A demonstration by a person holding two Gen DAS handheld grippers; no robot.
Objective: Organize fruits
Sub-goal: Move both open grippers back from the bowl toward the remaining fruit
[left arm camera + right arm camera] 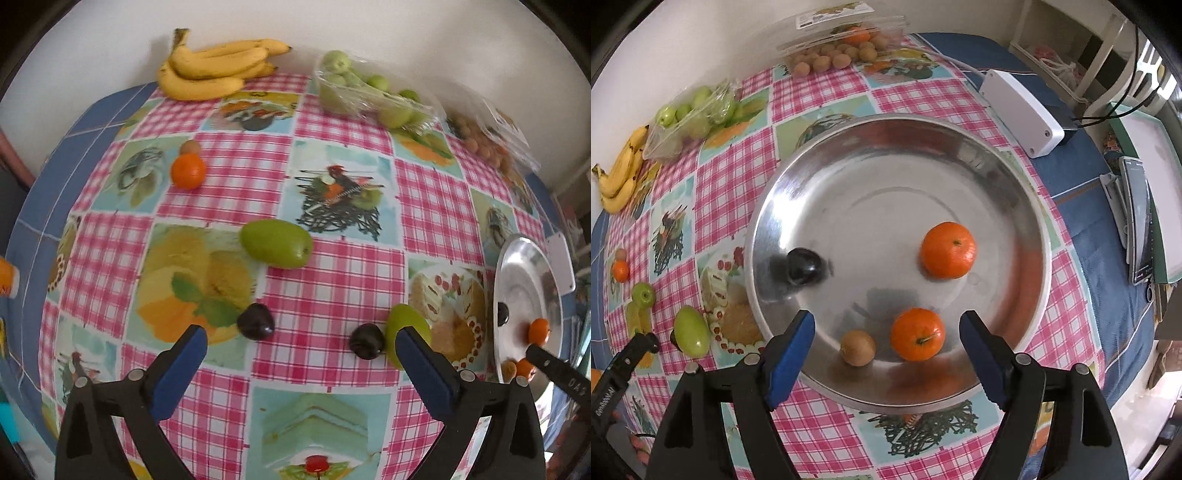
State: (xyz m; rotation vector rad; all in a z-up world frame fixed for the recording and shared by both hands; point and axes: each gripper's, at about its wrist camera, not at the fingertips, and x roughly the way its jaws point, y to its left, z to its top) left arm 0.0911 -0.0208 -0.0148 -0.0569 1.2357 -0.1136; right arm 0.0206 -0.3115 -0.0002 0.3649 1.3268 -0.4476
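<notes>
My left gripper (pixel 301 341) is open and empty above the checked cloth, with two dark plums (pixel 255 321) (pixel 366 340) just ahead between its fingers. A green fruit (pixel 276 243) lies farther on, another (pixel 400 330) sits by the right finger. An orange (pixel 188 171) and a small brown fruit (pixel 190 147) lie at the far left. My right gripper (pixel 886 332) is open and empty over the steel plate (pixel 849 155), which holds two oranges (pixel 948 249) (pixel 917 334), a brown fruit (pixel 857 347) and a dark plum (pixel 804 266).
Bananas (pixel 218 70), a bag of green fruits (pixel 364 92) and a clear box of small brown fruits (pixel 838 55) stand along the wall. A white box (pixel 1021 110) with a cable and a phone (pixel 1141 218) lie right of the plate.
</notes>
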